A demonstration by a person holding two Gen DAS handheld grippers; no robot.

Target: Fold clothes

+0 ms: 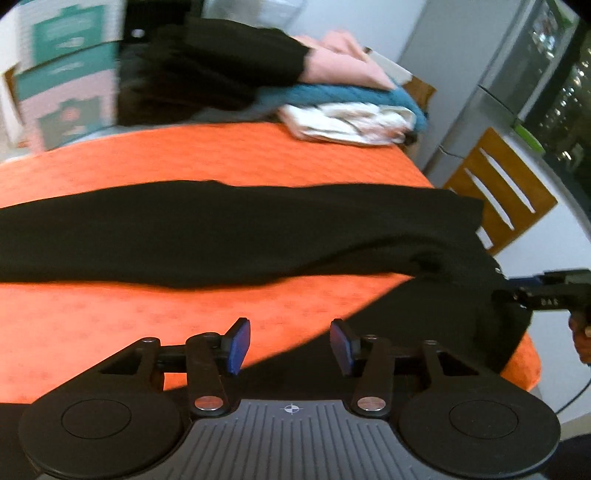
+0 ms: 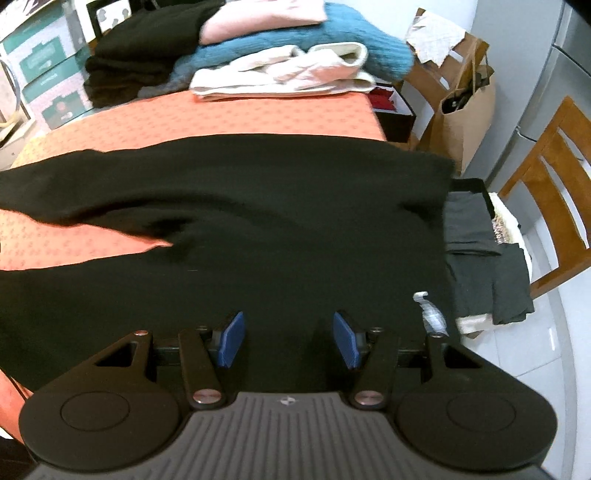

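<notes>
A black garment (image 1: pixel 221 229) lies spread across the orange tablecloth (image 1: pixel 184 158), with two long parts stretching left and its wide part at the right edge. My left gripper (image 1: pixel 290 345) hovers open over the near edge of the cloth, where orange meets black, with nothing between its blue pads. In the right wrist view the same black garment (image 2: pixel 258 206) fills the middle of the table (image 2: pixel 221 114). My right gripper (image 2: pixel 288 339) hangs open above its wide part, nothing between its pads. The right gripper's body (image 1: pixel 543 291), held by a hand, shows at the far right of the left wrist view.
A pile of clothes sits at the table's far end: pink (image 2: pixel 258 18), teal knit (image 2: pixel 354 40), whitish (image 2: pixel 280 74) and black (image 2: pixel 140 55). Wooden chairs (image 2: pixel 554 184), a paper bag (image 2: pixel 465 107) and folded dark clothes (image 2: pixel 480 251) stand right of the table. Boxes (image 1: pixel 62 74) are at far left.
</notes>
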